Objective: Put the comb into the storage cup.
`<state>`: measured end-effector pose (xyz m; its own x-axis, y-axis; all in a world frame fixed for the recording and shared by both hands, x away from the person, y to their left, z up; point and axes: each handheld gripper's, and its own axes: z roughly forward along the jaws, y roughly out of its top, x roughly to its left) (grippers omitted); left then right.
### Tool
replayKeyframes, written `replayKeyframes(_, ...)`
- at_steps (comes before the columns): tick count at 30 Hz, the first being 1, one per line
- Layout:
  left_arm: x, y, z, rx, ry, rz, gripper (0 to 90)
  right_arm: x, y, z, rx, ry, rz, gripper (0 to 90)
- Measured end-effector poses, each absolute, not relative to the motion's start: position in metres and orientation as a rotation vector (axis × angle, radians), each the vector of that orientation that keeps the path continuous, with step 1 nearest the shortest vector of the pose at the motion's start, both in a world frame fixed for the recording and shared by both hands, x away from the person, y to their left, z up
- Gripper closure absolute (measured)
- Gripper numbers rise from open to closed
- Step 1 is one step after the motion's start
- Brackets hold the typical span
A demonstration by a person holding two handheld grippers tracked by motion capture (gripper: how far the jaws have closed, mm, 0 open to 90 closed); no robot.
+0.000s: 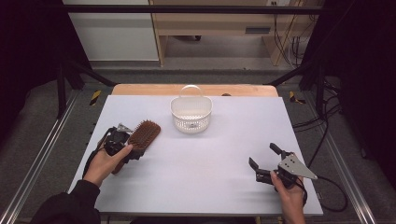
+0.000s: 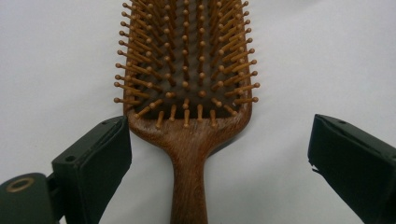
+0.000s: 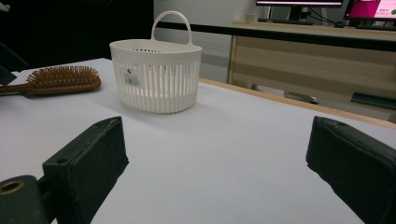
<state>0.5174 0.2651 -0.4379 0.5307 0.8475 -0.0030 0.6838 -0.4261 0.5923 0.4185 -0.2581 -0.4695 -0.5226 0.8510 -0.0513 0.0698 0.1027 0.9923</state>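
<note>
A brown wooden paddle hairbrush (image 1: 144,134) lies bristles up at the left of the white table (image 1: 210,186). My left gripper (image 1: 132,151) is at its handle end. In the left gripper view the brush (image 2: 187,70) lies flat with its handle (image 2: 189,186) running down between the jaws, and the left gripper (image 2: 217,144) is open with a gap on both sides of the neck. My right gripper (image 1: 263,155) stands open near the front right of the table with nothing between its fingers. It (image 3: 217,154) faces a white slotted basket (image 3: 156,77) and the brush (image 3: 63,79) beyond.
The white basket (image 1: 191,114) with a hoop handle stands upright at the back centre of the table. A wooden strip (image 1: 140,89) runs along the table's far edge. Metal rails (image 1: 42,154) flank the table. Cables (image 1: 334,196) trail on the floor at right.
</note>
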Motion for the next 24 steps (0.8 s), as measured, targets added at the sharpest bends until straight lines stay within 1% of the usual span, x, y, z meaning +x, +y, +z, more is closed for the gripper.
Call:
replayKeyframes(8, 0.5172, 0.2617, -0.4389, 2.262, 1.231, 0.376, 6.0, 0.4186, -0.2579, -0.4696, 0.910, 1.714, 1.487, 5.3)
replayKeyframes(24, 0.5222, 0.2610, -0.4400, 2.280, 1.252, 0.382, 6.3, 0.4179, -0.2577, -0.4694, 0.907, 1.717, 1.486, 5.3)
